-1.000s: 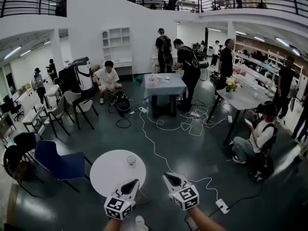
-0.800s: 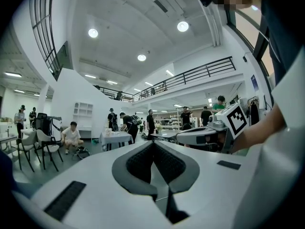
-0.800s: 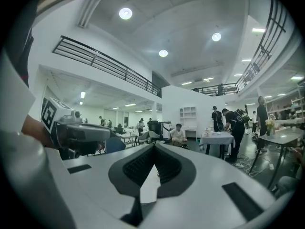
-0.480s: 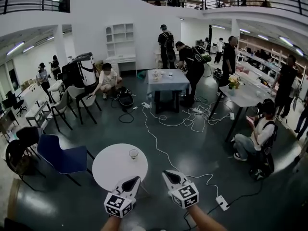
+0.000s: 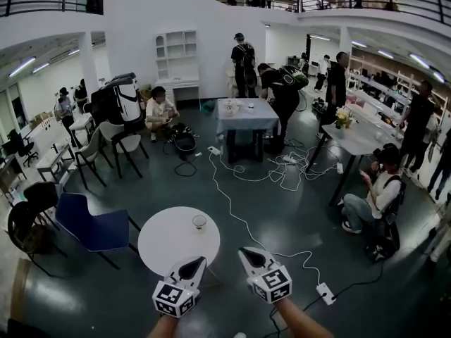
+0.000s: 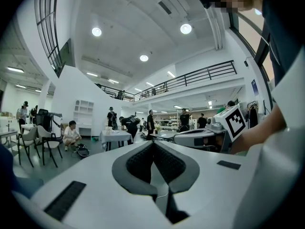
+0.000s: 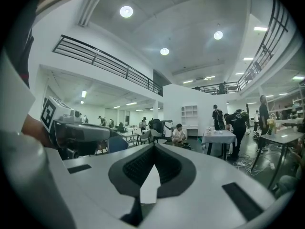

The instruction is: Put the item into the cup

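The head view looks down over the near round table [image 5: 165,248]. Both gripper views face level, low, sharing the far draped table [image 5: 246,115].

Bright ceiling lamps [image 6: 186,28] light evenly; fisheye bends edges, corners dark.

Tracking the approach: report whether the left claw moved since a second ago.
Yes, slightly: left claw overlaps the round table less, farther from the glass.

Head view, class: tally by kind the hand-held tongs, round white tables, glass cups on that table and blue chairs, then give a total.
White hand-held tongs: 2 (left tongs, right tongs)
Round white table: 1
Clear glass cup: 1
Blue chair: 1
Total: 5
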{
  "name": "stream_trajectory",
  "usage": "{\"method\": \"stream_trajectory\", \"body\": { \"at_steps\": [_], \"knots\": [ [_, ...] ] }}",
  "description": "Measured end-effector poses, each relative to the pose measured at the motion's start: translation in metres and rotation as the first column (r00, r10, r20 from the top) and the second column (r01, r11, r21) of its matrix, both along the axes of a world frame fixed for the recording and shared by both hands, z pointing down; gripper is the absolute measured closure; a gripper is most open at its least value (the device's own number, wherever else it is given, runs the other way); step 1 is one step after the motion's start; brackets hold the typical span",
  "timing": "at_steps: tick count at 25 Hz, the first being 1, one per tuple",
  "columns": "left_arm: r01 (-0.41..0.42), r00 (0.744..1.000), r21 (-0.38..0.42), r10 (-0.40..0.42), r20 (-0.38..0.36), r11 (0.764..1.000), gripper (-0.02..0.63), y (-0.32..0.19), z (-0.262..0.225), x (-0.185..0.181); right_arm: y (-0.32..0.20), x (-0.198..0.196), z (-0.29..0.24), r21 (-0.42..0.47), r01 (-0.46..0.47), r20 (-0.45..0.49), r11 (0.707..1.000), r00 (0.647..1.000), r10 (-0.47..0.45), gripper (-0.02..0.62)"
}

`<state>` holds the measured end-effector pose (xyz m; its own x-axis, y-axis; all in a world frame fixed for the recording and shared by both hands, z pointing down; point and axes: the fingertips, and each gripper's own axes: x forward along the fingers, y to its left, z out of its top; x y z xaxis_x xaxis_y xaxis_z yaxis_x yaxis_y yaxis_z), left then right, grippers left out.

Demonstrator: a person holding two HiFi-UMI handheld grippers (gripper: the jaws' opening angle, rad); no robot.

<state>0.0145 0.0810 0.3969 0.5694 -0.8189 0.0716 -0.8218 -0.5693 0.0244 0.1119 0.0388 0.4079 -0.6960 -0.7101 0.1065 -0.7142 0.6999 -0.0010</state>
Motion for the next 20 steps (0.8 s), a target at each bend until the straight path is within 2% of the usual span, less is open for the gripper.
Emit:
{"method": "stream_trajectory", "body": {
  "at_steps": [15,20],
  "knots": [
    [-0.025,0.999,0.021,0.026,-0.023,0.999,0.589,0.016,-0.02,-0.057,0.026,-0.062,-0.012,0.007,-0.003,-0.029,1.0,1.0,0.003,0.586],
    [-0.038,0.999,0.039,0.039,-0.013,0.999,0.589,0.019,-0.021,-0.065,0.03,-0.072,-0.02,0.039,-0.007,0.005,0.999,1.0,0.007,0.586]
  ]
}}
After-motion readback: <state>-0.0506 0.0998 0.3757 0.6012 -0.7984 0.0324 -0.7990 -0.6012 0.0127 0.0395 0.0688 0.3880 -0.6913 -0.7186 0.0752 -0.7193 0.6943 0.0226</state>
